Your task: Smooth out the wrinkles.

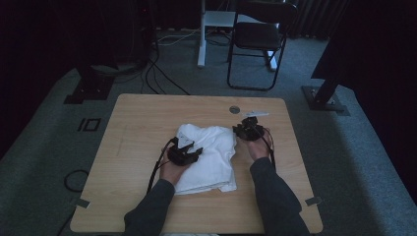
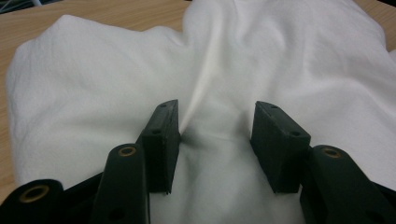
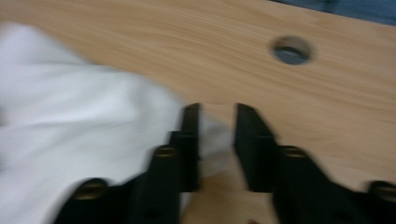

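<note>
A white cloth (image 1: 209, 157) lies crumpled in the middle of the wooden counter (image 1: 133, 128). The left gripper (image 2: 215, 140) rests on the cloth's left part, its fingers (image 2: 163, 140) apart and pressed down onto the fabric, a raised fold running up between them. At the cloth's right edge the right gripper (image 3: 217, 140) has its fingers (image 3: 189, 140) apart around a corner of cloth; the blur hides any pinch.
</note>
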`<state>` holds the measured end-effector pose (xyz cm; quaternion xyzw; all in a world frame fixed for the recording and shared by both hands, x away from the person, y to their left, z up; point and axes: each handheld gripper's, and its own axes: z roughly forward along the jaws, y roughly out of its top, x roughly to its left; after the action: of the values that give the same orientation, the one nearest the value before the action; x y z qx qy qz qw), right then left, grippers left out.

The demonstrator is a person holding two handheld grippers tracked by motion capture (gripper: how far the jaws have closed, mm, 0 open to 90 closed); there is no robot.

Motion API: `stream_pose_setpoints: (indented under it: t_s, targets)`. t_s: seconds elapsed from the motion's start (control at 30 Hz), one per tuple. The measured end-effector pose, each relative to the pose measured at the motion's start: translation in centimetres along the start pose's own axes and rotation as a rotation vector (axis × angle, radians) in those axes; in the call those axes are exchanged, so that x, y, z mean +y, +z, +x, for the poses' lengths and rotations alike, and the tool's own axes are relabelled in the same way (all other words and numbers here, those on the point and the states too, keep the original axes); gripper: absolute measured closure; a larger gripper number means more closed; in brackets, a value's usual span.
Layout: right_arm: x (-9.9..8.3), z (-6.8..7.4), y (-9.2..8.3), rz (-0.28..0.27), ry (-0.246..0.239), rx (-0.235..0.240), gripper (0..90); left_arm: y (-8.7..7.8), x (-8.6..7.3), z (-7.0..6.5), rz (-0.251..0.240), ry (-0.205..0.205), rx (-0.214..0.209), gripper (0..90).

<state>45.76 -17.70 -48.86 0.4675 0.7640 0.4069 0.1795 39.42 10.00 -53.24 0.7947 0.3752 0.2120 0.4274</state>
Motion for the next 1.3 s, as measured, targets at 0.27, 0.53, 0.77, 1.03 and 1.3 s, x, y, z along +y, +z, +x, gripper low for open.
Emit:
stream_pose_setpoints:
  t_s: [0.27,0.53,0.77,1.03,1.3]
  targets:
    - [-4.0,4.4,-2.5,-0.012,-0.054,0.113,40.8,0.0,-0.1,0.0,-0.007,-0.001,-0.003,52.0]
    - [-6.3,3.9,-0.3,0.092,-0.023,0.159,75.1,0.0,-0.1,0.1,-0.008,-0.004,-0.006,52.0]
    - [-6.6,2.9,-0.9,0.105,-0.018,0.134,83.1,0.0,-0.1,0.0,-0.011,-0.003,-0.008,51.8]
    - [-8.9,3.7,-1.2,0.185,-0.067,0.078,80.9,-0.2,-0.1,0.0,-0.014,-0.012,-0.014,51.0]
    - [-8.9,4.8,-5.0,0.041,-0.113,0.043,60.9,-4.1,1.2,-0.1,-0.068,-0.085,-0.056,44.2]
